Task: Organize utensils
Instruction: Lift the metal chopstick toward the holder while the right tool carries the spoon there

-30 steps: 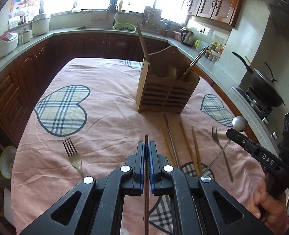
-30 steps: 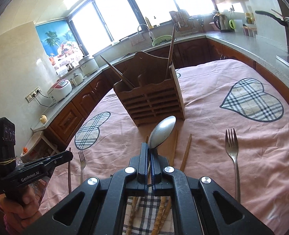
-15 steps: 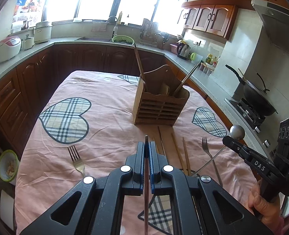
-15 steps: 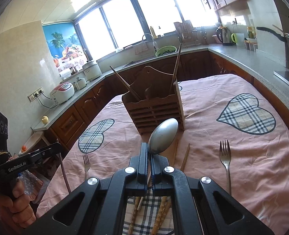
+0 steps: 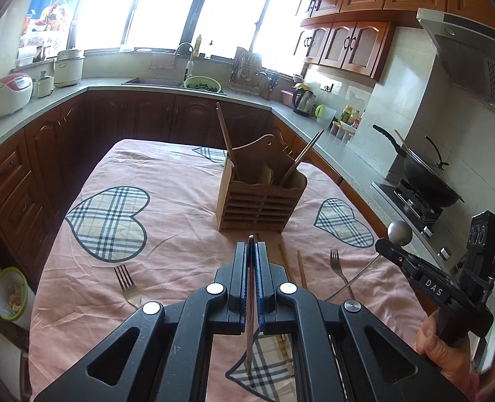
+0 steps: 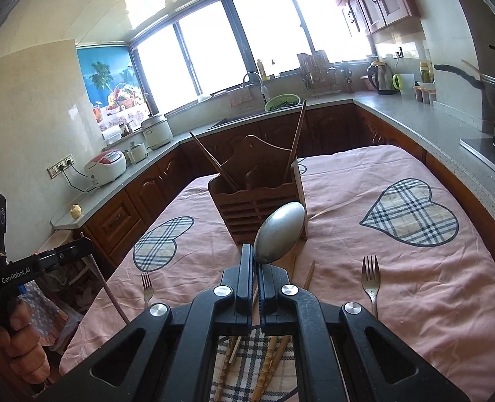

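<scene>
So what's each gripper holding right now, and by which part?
Left gripper is shut on a chopstick near its upper end. Right gripper is shut on a spoon just below its bowl.

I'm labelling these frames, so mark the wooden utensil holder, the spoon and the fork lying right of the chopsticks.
wooden utensil holder (image 5: 259,204): left wrist view, slatted front wall.
spoon (image 6: 280,232): right wrist view, back of the bowl.
fork (image 6: 370,279): right wrist view, base of the tines.

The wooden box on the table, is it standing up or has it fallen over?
Standing up. The wooden box sits flat on the pink tablecloth, open top upward, with two chopsticks sticking out.
</scene>
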`<state>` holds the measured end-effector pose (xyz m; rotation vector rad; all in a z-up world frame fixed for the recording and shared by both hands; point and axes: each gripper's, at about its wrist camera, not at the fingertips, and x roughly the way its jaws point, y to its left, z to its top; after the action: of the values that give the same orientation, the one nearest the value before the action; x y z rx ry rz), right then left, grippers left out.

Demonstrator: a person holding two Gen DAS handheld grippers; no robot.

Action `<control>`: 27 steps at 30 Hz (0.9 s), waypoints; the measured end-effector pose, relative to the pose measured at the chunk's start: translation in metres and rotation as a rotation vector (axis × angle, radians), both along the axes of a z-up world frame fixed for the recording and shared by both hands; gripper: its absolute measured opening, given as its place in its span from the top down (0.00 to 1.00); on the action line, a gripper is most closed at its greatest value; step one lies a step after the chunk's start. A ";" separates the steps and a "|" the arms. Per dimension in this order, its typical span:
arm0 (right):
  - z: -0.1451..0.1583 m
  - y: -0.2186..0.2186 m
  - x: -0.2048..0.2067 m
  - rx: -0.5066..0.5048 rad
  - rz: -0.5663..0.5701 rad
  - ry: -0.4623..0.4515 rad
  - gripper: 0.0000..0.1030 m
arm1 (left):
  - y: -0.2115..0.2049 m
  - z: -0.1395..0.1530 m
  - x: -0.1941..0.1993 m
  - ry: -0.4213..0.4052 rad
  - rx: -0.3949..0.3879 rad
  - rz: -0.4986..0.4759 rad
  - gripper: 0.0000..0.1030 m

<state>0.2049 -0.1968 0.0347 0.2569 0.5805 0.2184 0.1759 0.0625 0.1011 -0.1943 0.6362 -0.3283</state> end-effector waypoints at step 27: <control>0.011 -0.010 0.027 -0.022 -0.025 -0.057 0.98 | 0.017 0.016 0.028 -0.099 -0.070 0.032 0.98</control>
<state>0.2324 -0.2064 0.0453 0.2359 0.5226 0.1948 0.2038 0.0792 0.1174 -0.2533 0.5235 -0.3279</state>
